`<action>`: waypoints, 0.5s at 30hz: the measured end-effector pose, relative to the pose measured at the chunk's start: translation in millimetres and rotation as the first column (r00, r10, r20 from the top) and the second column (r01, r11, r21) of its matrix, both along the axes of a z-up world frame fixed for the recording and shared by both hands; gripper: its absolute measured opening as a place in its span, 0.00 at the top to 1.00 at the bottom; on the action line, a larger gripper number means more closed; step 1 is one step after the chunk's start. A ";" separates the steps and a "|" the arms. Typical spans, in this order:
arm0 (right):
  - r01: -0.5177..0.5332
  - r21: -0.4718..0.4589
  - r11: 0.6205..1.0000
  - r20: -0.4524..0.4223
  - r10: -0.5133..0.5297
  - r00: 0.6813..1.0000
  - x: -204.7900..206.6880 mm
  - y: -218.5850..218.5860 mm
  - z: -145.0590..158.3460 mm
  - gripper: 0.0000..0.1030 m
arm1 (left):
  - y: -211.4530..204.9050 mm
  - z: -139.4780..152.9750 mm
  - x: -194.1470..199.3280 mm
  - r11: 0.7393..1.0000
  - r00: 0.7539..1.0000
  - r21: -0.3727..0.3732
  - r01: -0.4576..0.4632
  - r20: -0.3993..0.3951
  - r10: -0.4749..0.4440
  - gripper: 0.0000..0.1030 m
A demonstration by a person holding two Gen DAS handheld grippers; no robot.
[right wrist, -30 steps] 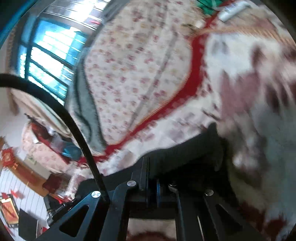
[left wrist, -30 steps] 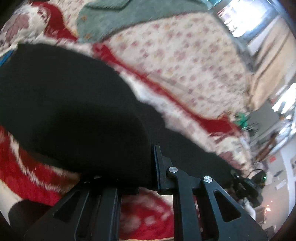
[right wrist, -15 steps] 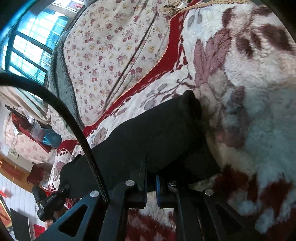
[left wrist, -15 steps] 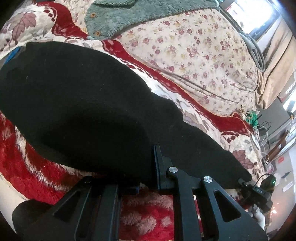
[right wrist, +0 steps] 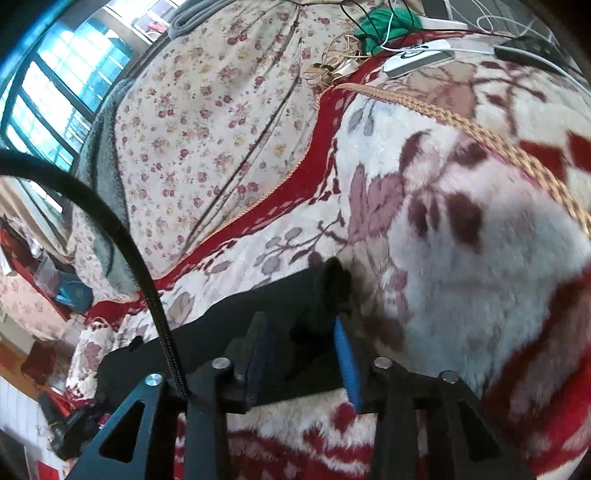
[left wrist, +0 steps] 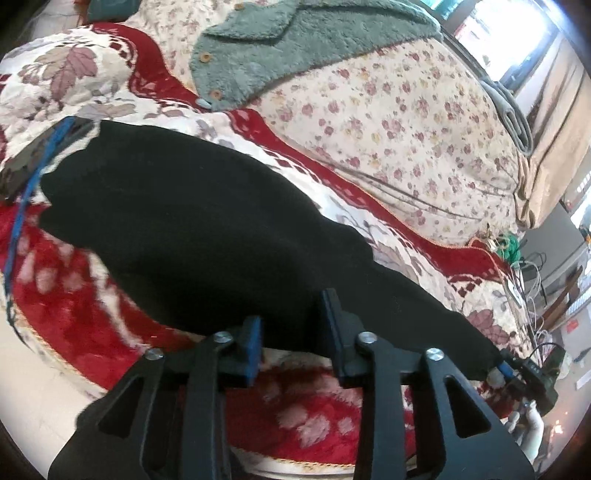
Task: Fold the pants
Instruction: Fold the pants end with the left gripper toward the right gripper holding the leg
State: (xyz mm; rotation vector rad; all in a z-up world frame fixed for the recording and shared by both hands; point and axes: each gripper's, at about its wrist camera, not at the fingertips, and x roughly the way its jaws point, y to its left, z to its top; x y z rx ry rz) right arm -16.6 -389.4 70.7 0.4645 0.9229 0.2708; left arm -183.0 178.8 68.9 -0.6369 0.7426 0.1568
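Note:
The black pants (left wrist: 207, 229) lie spread on a red and white floral blanket (left wrist: 66, 306), one leg running off to the right. My left gripper (left wrist: 291, 321) is open, its jaws apart at the pants' near edge. In the right wrist view the pants' leg end (right wrist: 288, 295) lies flat on the blanket (right wrist: 480, 280). My right gripper (right wrist: 303, 343) is open, with blue pads showing and the cloth lying between the jaws.
A green fleece garment (left wrist: 295, 40) lies on a flowered quilt (left wrist: 399, 122) behind the pants. A blue strap (left wrist: 22, 199) crosses the left side. Cables, green yarn (right wrist: 388, 22) and a white device (right wrist: 417, 59) lie at the bed's far end.
Both grippers have opened and let go of the pants. The pants have come down from being held up and now lie flat on the blanket.

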 end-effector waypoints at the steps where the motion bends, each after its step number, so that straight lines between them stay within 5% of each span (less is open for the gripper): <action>1: -0.010 -0.014 1.000 -0.013 0.009 1.000 4.1 1.1 -3.2 0.63 | 4.2 0.3 -3.1 1.000 1.000 0.000 -0.013 0.001 0.013 0.69; 3: -0.060 -0.034 0.998 -0.005 0.059 0.998 6.4 7.9 -5.8 0.64 | 13.5 0.1 -9.1 0.999 0.999 -0.005 -0.040 0.004 0.040 0.69; 5: -0.130 -0.096 0.987 0.002 0.131 0.991 3.3 19.9 -5.1 0.80 | 22.9 0.7 -14.7 0.997 0.997 -0.012 -0.072 0.004 0.072 0.69; 10: -0.146 -0.177 0.973 -0.086 0.133 0.987 2.0 16.0 -21.5 0.82 | 43.8 6.0 -31.3 0.988 0.988 -0.009 -0.152 0.023 0.152 0.69; 13: -0.105 -0.221 0.970 -0.048 0.097 0.994 -3.8 19.3 -7.1 0.79 | 61.5 6.5 -45.6 0.977 0.977 -0.016 -0.211 0.023 0.211 0.69; 15: -0.068 -0.289 0.955 0.008 0.073 0.997 -8.7 23.4 8.3 0.77 | 71.2 6.6 -53.3 0.970 0.970 -0.019 -0.241 0.026 0.241 0.60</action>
